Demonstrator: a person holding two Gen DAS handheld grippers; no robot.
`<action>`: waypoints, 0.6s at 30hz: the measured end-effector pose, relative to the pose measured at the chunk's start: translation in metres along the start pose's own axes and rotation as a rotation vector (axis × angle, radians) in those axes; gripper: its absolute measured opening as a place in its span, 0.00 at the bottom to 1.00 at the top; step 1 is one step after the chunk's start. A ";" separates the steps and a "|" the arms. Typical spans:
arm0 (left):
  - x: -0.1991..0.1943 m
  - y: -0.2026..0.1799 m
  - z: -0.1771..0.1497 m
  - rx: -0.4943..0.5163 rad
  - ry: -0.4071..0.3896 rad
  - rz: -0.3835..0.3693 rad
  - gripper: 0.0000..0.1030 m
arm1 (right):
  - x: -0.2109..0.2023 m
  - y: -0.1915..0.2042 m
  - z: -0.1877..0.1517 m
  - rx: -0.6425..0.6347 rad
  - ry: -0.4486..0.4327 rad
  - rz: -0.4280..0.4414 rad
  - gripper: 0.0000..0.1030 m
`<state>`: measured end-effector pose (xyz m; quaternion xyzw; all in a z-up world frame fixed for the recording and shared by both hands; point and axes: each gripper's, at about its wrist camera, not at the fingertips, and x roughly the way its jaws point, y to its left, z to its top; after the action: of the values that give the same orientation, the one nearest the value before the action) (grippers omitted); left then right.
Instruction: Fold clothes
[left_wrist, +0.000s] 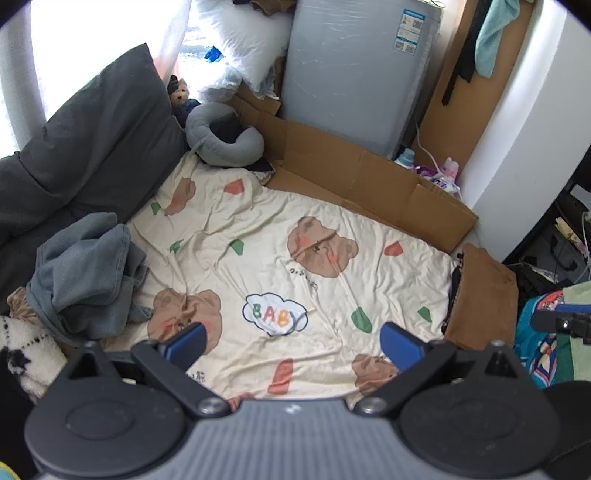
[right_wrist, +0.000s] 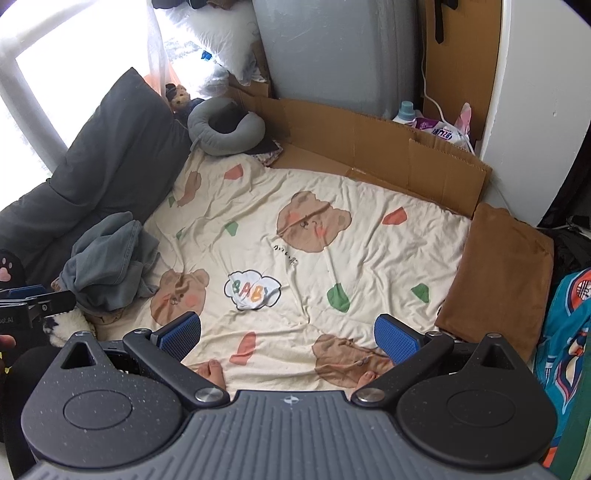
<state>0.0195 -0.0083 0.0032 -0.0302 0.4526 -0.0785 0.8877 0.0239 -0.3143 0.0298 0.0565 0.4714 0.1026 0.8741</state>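
Left wrist view: the left gripper (left_wrist: 291, 341) hovers over the bear-print sheet (left_wrist: 295, 229) with its blue fingers spread wide, holding nothing. The crumpled grey garment (left_wrist: 88, 280) lies off to its left, well apart, against the dark cushion (left_wrist: 92, 147). The right gripper (right_wrist: 288, 332) is likewise spread and empty; a folded brown cloth (right_wrist: 498, 273) sits to its right

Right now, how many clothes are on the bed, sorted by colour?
Grey, crumpled: 1
Brown, folded: 1
Total: 2
Both claws, left and right, are open and hold nothing.
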 end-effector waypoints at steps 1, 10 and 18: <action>0.001 0.001 0.002 0.001 0.000 0.000 0.98 | 0.002 0.001 0.002 -0.004 -0.001 -0.003 1.00; 0.014 0.029 0.018 -0.022 -0.005 0.030 0.98 | 0.022 0.008 0.020 -0.033 -0.020 0.002 1.00; 0.032 0.074 0.032 -0.101 -0.015 0.069 0.98 | 0.052 0.015 0.040 -0.087 -0.001 0.008 1.00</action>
<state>0.0723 0.0590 -0.0125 -0.0598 0.4501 -0.0245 0.8906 0.0832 -0.2879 0.0125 0.0205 0.4656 0.1262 0.8757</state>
